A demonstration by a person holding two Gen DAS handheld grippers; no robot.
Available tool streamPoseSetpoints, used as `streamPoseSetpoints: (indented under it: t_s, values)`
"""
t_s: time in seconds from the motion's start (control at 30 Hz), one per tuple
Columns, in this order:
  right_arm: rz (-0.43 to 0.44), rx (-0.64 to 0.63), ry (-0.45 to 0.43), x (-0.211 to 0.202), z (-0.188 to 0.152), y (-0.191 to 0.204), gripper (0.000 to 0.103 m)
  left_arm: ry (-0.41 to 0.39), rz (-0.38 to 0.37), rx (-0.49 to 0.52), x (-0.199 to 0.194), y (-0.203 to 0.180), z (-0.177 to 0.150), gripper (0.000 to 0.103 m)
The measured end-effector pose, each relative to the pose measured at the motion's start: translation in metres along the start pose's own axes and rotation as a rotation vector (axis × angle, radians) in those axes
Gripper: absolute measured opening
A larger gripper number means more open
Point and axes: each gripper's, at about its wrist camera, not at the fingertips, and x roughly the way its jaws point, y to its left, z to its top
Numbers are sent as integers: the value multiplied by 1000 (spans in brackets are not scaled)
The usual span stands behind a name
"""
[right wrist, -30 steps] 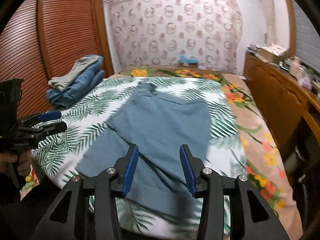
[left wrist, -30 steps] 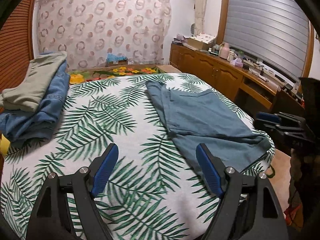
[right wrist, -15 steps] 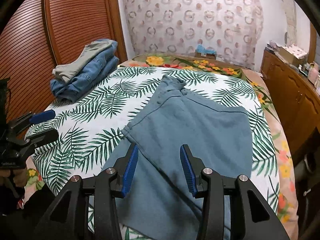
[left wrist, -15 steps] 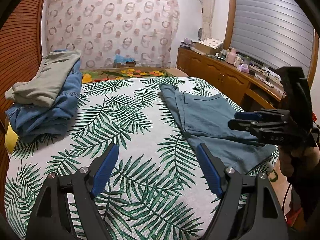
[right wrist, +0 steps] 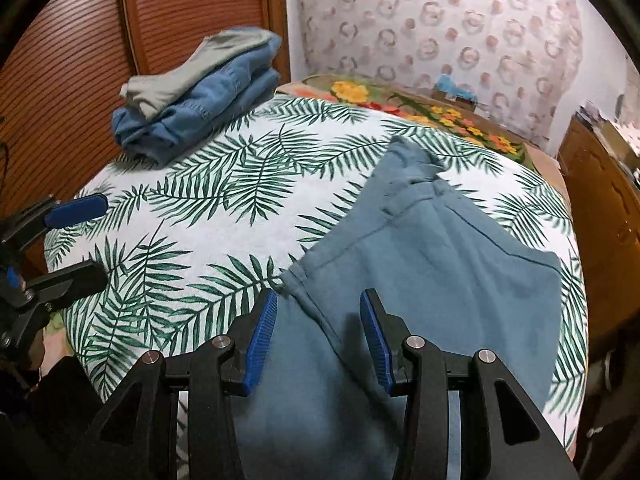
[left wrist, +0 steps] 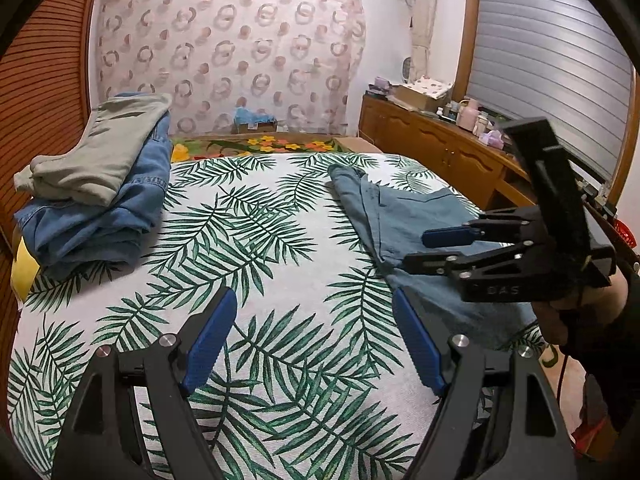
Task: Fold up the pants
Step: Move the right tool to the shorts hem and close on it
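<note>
- The pants [right wrist: 420,264] lie spread on the right half of the bed [right wrist: 208,240], their long axis running from the near edge away toward the far end, where the cloth bunches.
- Our right gripper [right wrist: 316,336] sits right over them, its tips above the seam on the pants' left edge; the left gripper [left wrist: 308,340] hangs over bare leaf-print sheet, with the pants off to its right. We judge the right hand far the nearer for the first pinch.
- The right jaws stand partly apart with nothing between the pads; whether a tip brushes the cloth we cannot quite tell from this angle.
- The left jaws are spread wide and empty, touching nothing.
- A pile [left wrist: 96,196] of folded clothes rests at the far left, well apart from the pants.
</note>
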Motion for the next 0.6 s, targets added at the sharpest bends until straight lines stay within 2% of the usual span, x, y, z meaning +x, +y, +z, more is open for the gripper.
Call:
streamPoseSetpoints:
  t_s: [0.1,0.3,0.53,0.6]
  values:
    - [18,-33,15,8,5,5,45,1,1,-4,0,2,0,81]
    - [-26,-80,52,29,11,11,43,4,2,-7,0,4,-2,81]
    - [-16,-34,8,25,13,1,9,10,2,-6,1,4,-4,81]
    - [-13,-21,-15,20,14,-2,7,11,0,-4,1,2,-5,81]
